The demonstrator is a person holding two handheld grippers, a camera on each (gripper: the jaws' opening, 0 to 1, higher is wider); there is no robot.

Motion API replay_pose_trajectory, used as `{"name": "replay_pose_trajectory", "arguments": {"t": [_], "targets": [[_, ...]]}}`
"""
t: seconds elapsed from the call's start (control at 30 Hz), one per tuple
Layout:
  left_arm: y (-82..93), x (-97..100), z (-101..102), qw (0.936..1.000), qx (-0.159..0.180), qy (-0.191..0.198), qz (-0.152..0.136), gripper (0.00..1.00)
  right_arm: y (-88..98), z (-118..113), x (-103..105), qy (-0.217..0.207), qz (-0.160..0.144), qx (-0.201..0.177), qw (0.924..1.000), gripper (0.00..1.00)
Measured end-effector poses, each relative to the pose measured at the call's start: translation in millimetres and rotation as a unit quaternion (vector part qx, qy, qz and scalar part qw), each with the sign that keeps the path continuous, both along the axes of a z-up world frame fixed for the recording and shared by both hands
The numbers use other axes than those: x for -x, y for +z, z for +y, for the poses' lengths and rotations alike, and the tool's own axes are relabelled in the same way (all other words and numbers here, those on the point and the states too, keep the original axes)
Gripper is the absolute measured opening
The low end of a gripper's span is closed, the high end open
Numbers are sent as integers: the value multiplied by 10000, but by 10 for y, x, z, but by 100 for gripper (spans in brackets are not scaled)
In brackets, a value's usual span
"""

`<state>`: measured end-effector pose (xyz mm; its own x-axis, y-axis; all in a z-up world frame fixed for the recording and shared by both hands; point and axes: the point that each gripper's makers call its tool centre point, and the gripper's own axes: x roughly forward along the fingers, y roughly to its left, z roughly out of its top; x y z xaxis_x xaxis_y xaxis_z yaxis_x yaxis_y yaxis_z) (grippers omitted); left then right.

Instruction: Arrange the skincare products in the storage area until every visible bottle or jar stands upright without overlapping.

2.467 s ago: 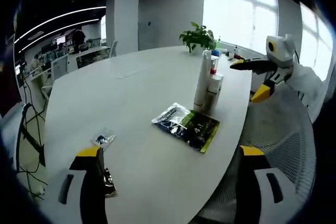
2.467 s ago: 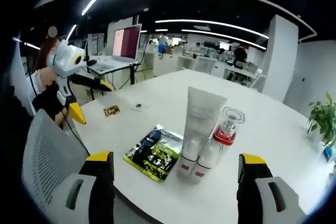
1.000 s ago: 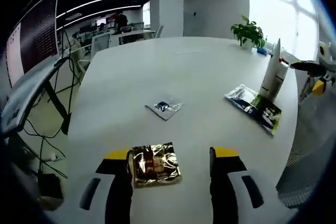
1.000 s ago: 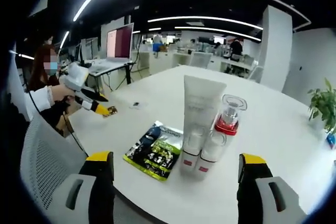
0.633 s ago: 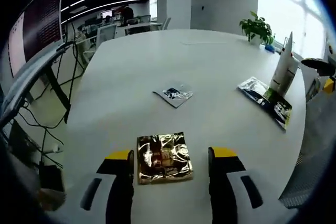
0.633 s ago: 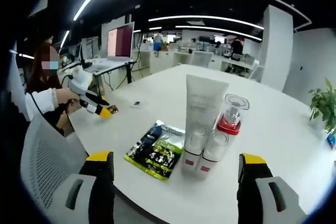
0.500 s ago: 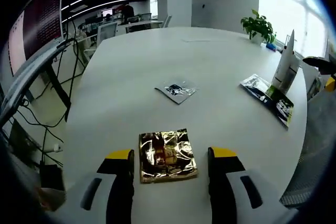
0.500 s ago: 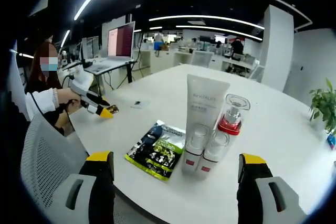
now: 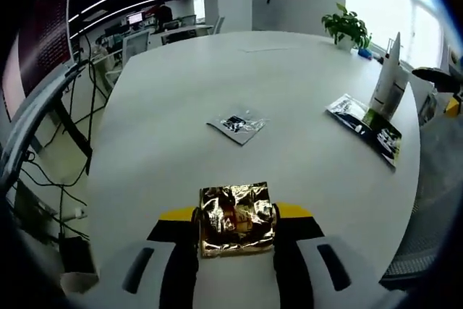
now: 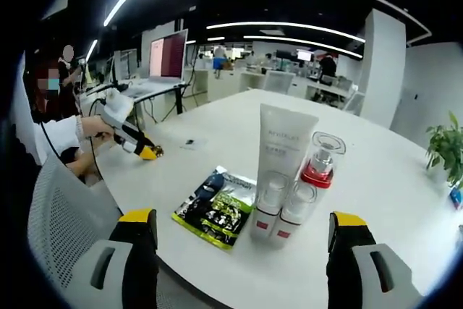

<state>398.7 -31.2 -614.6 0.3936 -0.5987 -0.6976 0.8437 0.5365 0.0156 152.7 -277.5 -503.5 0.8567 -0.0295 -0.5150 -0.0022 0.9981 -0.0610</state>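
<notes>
Since narrowed, jaws gripping gold sachet (image 9: 236, 218)

We can make out no text with any certainty. The tall white tube (image 10: 283, 151) carries a line of grey lettering across its upper front, too small and blurred for us to read. The green and black sachet (image 10: 215, 209) shows printed marks, and the small bottles (image 10: 282, 213) bear red bands, none legible.

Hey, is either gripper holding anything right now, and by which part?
The left gripper is shut on the gold foil sachet, pinching its two side edges. The right gripper is open and holds nothing.
</notes>
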Motion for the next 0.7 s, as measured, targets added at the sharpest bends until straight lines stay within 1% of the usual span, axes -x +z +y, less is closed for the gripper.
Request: {"name": "replay_pose_trajectory", "arguments": {"t": [0.27,0.3,0.33,0.4,0.5,0.53,0.63,0.7], "targets": [[4,-17,-20,9999,-49,-158,-31,35,9,-6,-10,-19,-31,1,10000,100],[2,-9,-31,9997,-78,-245,-47,35,16,2,-14,-10,-39,-3,10000,100],[8,12,-64,9995,-86,-305,-95,35,17,8,-16,-1,-39,-6,10000,100],[4,64,-113,9989,-96,-453,-73,35,8,17,-13,10,-24,-5,10000,100],[6,106,-175,9979,-107,-633,-123,36,-23,18,-4,6,26,8,10000,100],[14,119,-202,9971,-89,-734,-154,36,-32,23,0,5,34,-10,10000,100],[46,183,-305,9962,57,-868,-81,36,-49,33,5,10,46,-19,10000,100],[56,194,-352,9955,50,-938,-108,36,-71,32,9,-1,69,-35,10000,100]]}}
